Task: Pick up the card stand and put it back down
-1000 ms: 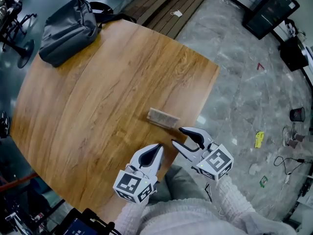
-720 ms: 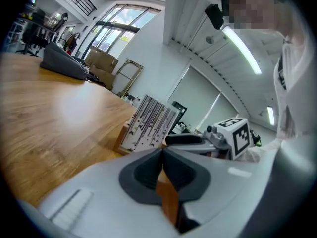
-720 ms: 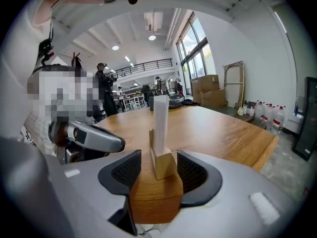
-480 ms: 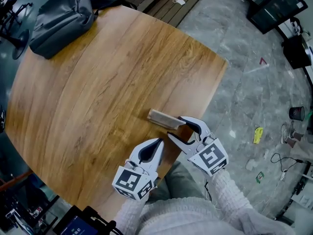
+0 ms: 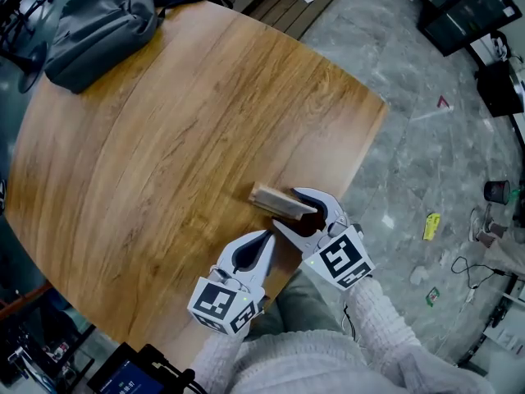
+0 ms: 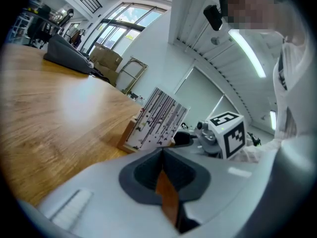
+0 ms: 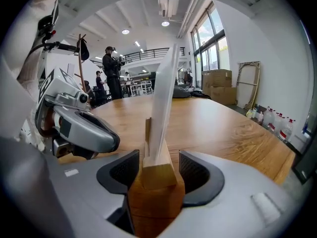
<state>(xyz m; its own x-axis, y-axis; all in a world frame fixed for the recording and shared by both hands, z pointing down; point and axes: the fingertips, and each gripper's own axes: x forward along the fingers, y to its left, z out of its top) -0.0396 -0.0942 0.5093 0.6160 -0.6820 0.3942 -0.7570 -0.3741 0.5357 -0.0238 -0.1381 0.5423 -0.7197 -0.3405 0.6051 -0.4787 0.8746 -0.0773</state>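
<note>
Wood-grain round surface [image 5: 164, 138] in the head view, with the card stand [image 5: 277, 201] near its 5 o'clock edge and a grey bag [image 5: 94, 27] far off at 11 o'clock. The right claw [image 5: 287, 208] comes at the stand's end from 5 o'clock. Its jaws have just been opening and now stand wide, one on each side of the base. The left claw [image 5: 267, 238] sits just beside, at 7 o'clock of the stand, pressed together and empty. Left gripper view: jaws closed on nothing, the stand upright ahead at 12 o'clock with its printed card leaning back, and the right claw at 2 o'clock. Right gripper view: the wooden base is dead centre between the spread pads with a small gap each side, so no squeeze yet; the white card rises edge-on at 12 o'clock. Judgement: this is the pre-grasp. To do it well, close on the wooden base, not the thin card, and keep the pads square to its long sides. Lift straight up without tilting so the card stays slotted, then set it down flat. The edge is close, so don't drift toward 5 o'clock. Left claw should stay clear.
</note>
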